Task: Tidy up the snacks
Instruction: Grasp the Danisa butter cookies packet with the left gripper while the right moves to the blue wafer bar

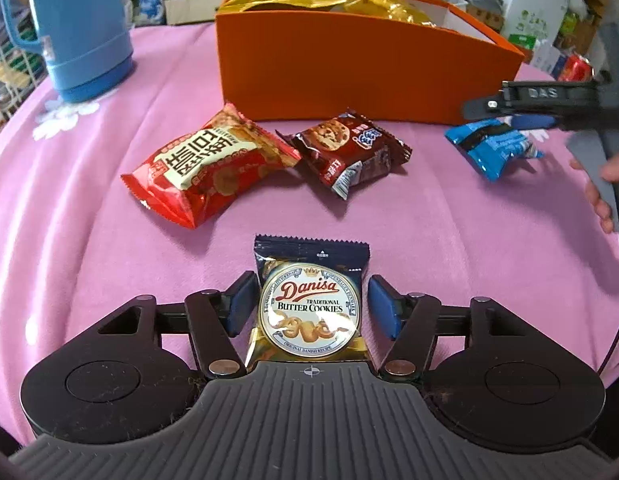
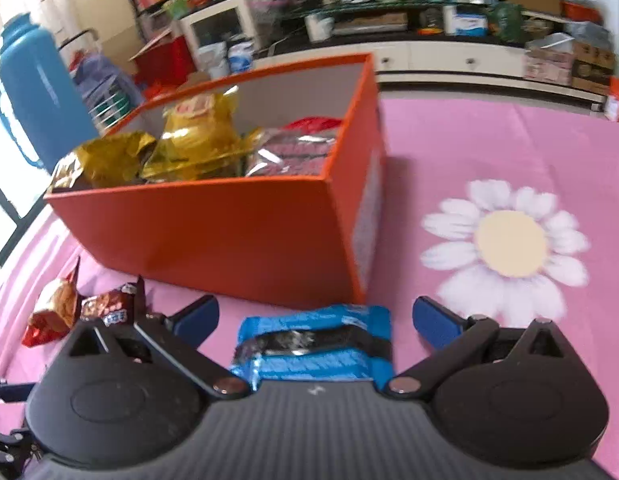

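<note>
A: Left wrist view, quick. Left gripper [image 1: 311, 304] has its fingers [image 1: 242, 304] spread either side of the Danisa cookie pack [image 1: 310, 304]. Left pad looks right at the pack's edge, right pad shows a sliver of cloth between. I'd call that not clamped.

B: Agreed, open around it, no squeeze visible. Pack's long axis?

A: Runs straight away from the camera, along the pointing line, so the fingers close across its short width. Good alignment. It lies flat on the pink surface [image 1: 89, 240], near edge side, in front of the orange box [image 1: 349, 76].

B: Right wrist view: right gripper [image 2: 315, 320] wide open, blue wafer pack [image 2: 313, 346] sits between the fingers [image 2: 199, 316], clear gaps both sides. Not held.

A: Its long axis?

B: Crosswise, running finger to finger. So the close would come onto its ends, likely less tidy than the left one. Pack is just in front of the box's near corner.

A: Still loose on the surface: red biscuit bag [image 1: 207, 168] and brown chip-cookie pack [image 1: 349, 152], touching each other, between the left gripper and the box. Left hand is nearer both.

B: Box already holds gold bags [image 2: 189, 140] and a foil pack. Blue thermos [image 1: 77, 28] by the far-left edge, not involved.

A: Each hand appears lined up for its own pick.
</note>
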Motion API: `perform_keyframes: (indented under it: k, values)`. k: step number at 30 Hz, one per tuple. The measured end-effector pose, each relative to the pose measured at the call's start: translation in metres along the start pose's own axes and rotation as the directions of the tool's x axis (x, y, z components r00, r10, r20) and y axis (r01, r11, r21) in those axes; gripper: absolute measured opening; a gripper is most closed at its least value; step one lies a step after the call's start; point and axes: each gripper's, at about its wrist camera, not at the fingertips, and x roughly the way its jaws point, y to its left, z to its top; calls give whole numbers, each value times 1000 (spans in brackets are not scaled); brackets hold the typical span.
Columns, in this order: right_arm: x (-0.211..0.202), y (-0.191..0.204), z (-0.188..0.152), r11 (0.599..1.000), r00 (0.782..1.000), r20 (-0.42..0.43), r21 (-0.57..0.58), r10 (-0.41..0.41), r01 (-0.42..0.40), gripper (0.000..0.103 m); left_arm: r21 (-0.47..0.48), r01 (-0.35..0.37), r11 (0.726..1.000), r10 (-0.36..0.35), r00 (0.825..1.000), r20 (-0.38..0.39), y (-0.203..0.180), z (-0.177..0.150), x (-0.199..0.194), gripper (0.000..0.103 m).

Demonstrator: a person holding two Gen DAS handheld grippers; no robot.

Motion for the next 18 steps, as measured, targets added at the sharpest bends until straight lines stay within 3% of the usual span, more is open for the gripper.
perform_keyframes:
  k: [4,9,12,16,18]
  values:
    - [3,7,-10,1000,999,-40,-1,28,-28,102,-4,2,1000,-2,1000,3,1,0,0,39]
    - [-32,27,-44,976,977,-69,98,200,-193,102,-1,-3,1000,3,1000,8,0,-1,0,41]
    - [-47,39,-62,961,961,-89,116,261,-250,102,4,-14,1000,14,1000,5,-1,-2,0,45]
    - [-66,49,-53,993,993,33,-23,114,-113,102,-36,-8,999,8,1000,-1,3,-1,-1,47]
    - [-53,51,-45,994,996,27,-73,86,-84,102,-71,4,997,-4,1000,-2,6,1,-1,50]
